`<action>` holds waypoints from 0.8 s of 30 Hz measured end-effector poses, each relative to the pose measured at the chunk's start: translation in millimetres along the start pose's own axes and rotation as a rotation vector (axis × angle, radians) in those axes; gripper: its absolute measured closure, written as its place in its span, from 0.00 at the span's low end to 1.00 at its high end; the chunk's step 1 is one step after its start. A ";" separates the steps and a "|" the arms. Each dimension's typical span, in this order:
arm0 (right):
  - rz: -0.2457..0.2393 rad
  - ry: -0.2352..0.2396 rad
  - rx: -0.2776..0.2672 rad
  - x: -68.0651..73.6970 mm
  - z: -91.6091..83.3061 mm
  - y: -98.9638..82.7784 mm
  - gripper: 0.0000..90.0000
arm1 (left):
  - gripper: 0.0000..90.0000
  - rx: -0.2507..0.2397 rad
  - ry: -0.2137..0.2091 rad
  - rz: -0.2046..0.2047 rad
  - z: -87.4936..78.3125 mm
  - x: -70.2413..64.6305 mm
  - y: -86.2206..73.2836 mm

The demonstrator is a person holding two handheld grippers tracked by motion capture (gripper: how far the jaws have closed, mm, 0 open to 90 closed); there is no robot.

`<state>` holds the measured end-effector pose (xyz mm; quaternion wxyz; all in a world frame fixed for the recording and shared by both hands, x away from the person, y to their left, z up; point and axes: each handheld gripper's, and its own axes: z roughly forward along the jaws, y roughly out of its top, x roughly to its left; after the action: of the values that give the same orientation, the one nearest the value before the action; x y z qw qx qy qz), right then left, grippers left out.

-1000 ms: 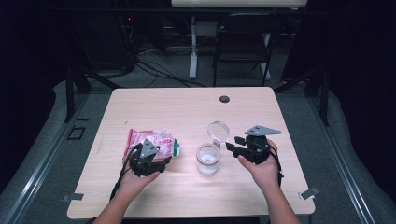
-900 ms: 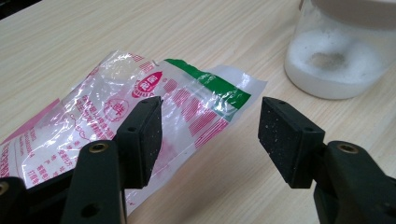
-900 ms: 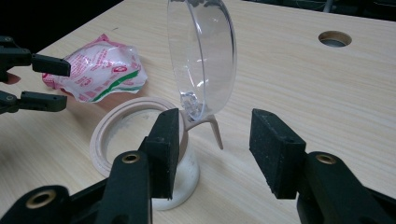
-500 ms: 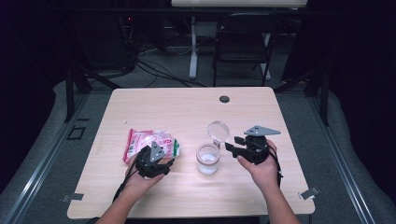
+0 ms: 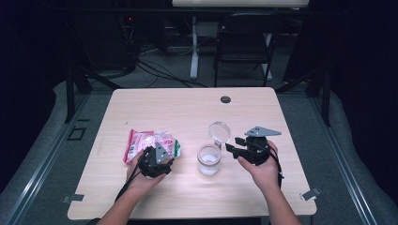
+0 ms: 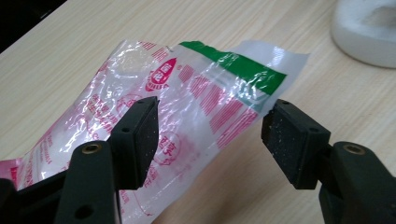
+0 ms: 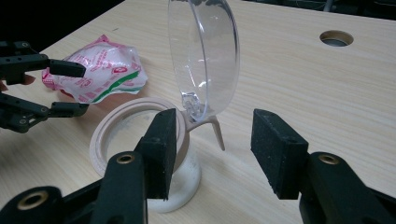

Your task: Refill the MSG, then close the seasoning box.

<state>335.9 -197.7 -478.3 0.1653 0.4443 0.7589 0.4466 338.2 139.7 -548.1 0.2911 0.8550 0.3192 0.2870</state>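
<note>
While your left gripper (image 6: 210,135) hangs over the plastic bag (image 6: 187,98), its jaws stand spread, one pad on either side of the crinkled film and neither one pressing it. The bag lies flat on the table (image 5: 187,108) at your left, green-striped end pointed toward the jar (image 5: 208,160). Over on the other side, your right gripper (image 7: 212,149) has just been opening, and it's spread wide now, with nothing pinched; the jar's rim sits just behind its left pad and the hinged clear lid (image 7: 203,56) stands tipped up, open.

Now the risks, as I read them. That film is slick and loose, so if you close on a single thin edge, it may slide out of the pads, or you'll grab just one layer and the bag will sag and spill when lifted. Watch the right side too: the jar looks light and narrow, and the lid's tab sits close to your pads. A nudge there could swing the lid shut or tip the jar, white contents and all. And your two grippers are near each other, so crossing over the jar mouth invites a bump.
</note>
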 end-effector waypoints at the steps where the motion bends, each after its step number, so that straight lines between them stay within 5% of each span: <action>1: 0.001 0.001 0.000 0.3 0.1 -0.1 0.56 | 0.41 0.005 0.001 -0.003 1.3 0.6 -0.1; 9: -0.003 0.004 -0.002 0.9 2.0 -0.8 0.56 | 0.43 0.020 0.051 0.012 12.7 0.6 -0.9; 17: -0.008 0.006 0.006 2.4 2.2 -1.3 0.56 | 0.55 0.026 0.092 0.015 15.4 -2.5 2.9; 24: 0.006 0.001 -0.005 1.6 0.1 -3.1 0.56 | 0.51 0.035 0.109 0.011 20.8 -5.0 4.2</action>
<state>333.5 -197.0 -480.7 0.1649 0.4459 0.7563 0.4493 350.7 127.0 -560.7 0.2567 0.8446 0.3351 0.3293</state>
